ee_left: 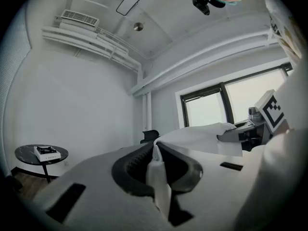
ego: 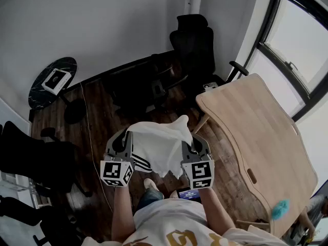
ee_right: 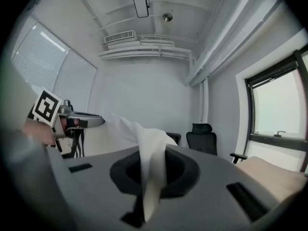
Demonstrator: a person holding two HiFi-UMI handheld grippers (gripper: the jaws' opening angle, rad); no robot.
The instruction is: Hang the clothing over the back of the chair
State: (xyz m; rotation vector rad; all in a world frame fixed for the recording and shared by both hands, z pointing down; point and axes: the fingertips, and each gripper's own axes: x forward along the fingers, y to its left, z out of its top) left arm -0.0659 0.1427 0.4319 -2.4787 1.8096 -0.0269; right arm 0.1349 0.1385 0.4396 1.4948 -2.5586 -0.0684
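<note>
Head view: a white garment point(ego: 160, 143) with black stripes at its lower left hangs stretched between the two grippers, in the air in front of the person's chest and above the dark wood floor point(ego: 102, 111). Its long axis runs side to side, from one gripper to the other. One corner peaks up and away from the person, toward the black office chair point(ego: 192, 45) near the far wall, and the rest sags down between the hands.

The left gripper point(ego: 124, 139) has its jaws closed on a fold of the cloth's left edge. In its own view, white fabric stands pinched between the pads. The right gripper point(ego: 196, 141) is clamped the same way on the right edge.

A light wooden table point(ego: 256, 132) stands to the right. Far left, a flat white box point(ego: 55, 80) lies on a round black side table point(ego: 36, 97); I cannot make out what is in it.
</note>
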